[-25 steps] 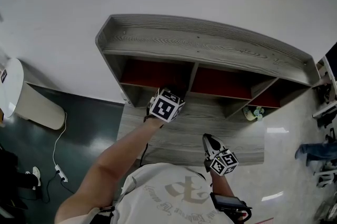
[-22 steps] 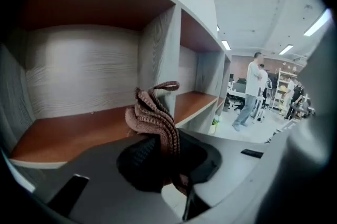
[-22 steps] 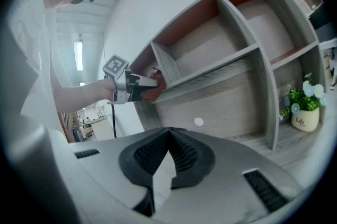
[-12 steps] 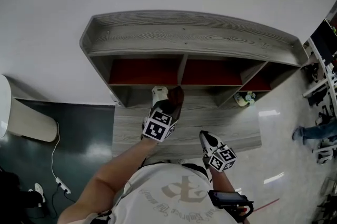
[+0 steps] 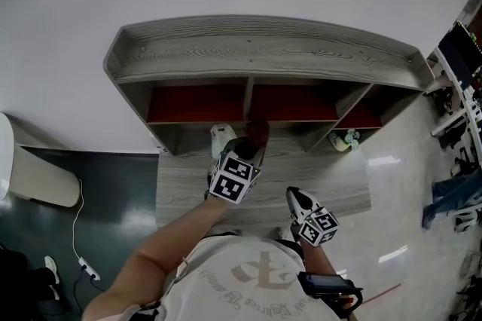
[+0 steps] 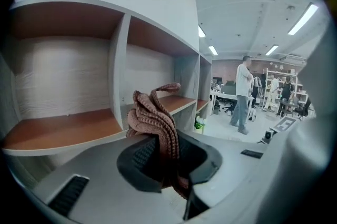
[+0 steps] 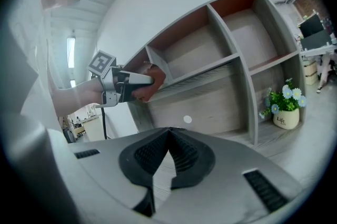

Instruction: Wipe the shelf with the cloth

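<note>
The grey wood shelf unit (image 5: 263, 48) has red-brown boards (image 6: 63, 128) inside its compartments. My left gripper (image 5: 252, 140) is shut on a bunched reddish-brown knitted cloth (image 6: 155, 123), which sticks up from between the jaws. In the right gripper view the cloth (image 7: 152, 81) sits at the front edge of the upper board, by the divider (image 7: 158, 66) between the left and middle compartments. I cannot tell whether it touches. My right gripper (image 5: 300, 199) hangs low over the lower grey surface (image 5: 339, 184), its jaws shut on nothing.
A small pot of flowers (image 7: 284, 107) stands in the lower right compartment and also shows as a pot (image 5: 348, 139) from above. People (image 6: 243, 94) and office furniture stand beyond the shelf's right end. A white cable (image 5: 79, 229) runs over the dark floor at left.
The left gripper with the cloth has drawn back out of the left compartment and moved right toward the divider. The right gripper has barely moved.
</note>
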Available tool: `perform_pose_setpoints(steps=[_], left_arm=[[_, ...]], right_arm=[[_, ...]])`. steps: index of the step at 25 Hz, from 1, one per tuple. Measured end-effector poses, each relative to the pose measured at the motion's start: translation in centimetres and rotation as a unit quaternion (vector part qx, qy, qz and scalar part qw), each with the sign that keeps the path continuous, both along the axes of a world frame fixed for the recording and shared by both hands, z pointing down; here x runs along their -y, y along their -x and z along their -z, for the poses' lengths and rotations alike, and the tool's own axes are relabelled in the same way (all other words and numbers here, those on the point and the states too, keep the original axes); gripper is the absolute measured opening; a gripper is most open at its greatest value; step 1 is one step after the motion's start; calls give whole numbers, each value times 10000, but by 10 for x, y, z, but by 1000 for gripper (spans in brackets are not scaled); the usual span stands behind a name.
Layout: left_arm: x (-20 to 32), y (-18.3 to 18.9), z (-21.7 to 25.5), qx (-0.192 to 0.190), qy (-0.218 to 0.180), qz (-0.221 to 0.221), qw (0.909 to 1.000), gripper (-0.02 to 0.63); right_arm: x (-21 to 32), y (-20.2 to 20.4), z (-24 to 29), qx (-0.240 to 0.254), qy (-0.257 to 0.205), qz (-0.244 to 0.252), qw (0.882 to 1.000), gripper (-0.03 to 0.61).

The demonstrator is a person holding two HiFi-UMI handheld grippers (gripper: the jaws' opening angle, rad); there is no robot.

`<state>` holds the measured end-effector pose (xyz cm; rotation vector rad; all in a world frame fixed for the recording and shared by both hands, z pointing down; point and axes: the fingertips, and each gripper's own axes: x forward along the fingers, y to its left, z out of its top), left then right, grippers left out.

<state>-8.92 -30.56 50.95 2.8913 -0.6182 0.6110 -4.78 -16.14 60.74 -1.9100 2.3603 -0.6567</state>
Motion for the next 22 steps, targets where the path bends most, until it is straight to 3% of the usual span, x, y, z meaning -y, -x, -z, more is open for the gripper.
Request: perform_pose_setpoints(steps=[10,22], left_arm=[[22,-38,15,479,-468,851,9941,69],[69,-70,42,1009,-882,2050,9695,69]], right_arm=[[-4,-60,3,107,-135,267,9995,5],[-18,-124,-3,356,-220,675,9968,5]])
